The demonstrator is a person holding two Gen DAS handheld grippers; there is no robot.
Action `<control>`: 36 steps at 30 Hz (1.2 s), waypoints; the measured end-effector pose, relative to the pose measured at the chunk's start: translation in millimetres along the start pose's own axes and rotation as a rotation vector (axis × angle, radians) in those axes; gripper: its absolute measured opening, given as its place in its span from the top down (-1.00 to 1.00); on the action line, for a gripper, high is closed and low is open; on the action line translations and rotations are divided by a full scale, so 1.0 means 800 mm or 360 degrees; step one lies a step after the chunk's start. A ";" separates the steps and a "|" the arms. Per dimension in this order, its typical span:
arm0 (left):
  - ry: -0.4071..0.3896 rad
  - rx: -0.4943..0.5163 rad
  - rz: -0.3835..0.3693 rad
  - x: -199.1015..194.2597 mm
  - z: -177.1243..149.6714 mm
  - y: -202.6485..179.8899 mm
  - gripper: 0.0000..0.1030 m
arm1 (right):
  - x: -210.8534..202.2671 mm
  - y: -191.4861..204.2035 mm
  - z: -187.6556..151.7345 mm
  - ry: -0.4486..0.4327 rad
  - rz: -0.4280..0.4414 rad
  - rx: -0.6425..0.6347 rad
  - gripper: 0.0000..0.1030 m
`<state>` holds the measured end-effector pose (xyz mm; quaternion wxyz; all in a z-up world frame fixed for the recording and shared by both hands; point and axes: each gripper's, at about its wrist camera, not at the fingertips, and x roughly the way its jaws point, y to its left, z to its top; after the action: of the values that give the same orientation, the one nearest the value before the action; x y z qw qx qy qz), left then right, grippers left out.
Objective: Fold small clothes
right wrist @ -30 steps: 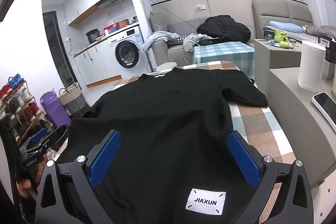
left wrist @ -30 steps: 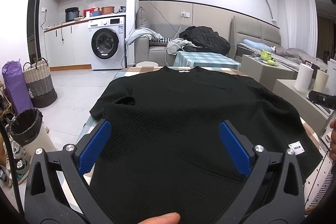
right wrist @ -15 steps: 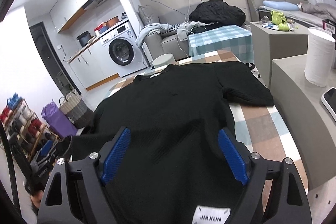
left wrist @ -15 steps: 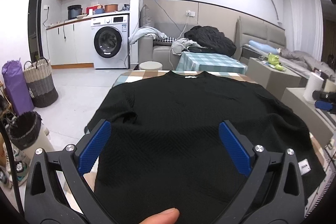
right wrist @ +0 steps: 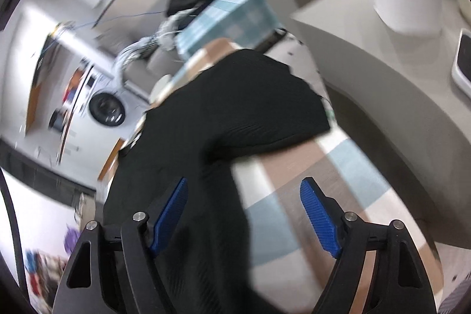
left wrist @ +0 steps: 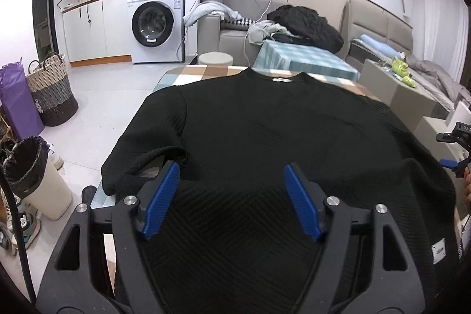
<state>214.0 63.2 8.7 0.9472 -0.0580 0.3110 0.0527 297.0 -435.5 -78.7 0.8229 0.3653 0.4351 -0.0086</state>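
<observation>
Fingers (left wrist: 160, 197) (both pairs spread) straddle black sweater (left wrist: 265, 131) hem.

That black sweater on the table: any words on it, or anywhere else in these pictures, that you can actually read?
Hem patch on the sweater: printed, too small to read.
Neck label: too small to read.
"DAS": partial letters on the right gripper.
Washing machine panel and stickers: unreadable.
Right wrist view: too blurred, nothing readable.

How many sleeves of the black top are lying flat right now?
2: the left sleeve hangs over the table's left edge; the right sleeve lies on the checked tablecloth. None folded yet.
</observation>
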 end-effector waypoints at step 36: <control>0.0001 -0.0021 0.0035 0.033 -0.002 0.015 -0.41 | 0.064 0.208 0.039 0.0010 0.0392 -0.0855 0.76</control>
<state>232.7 76.3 -9.1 0.9460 -0.0607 0.3116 0.0650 406.0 -316.9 -5.6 0.8837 0.1843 0.3767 0.2080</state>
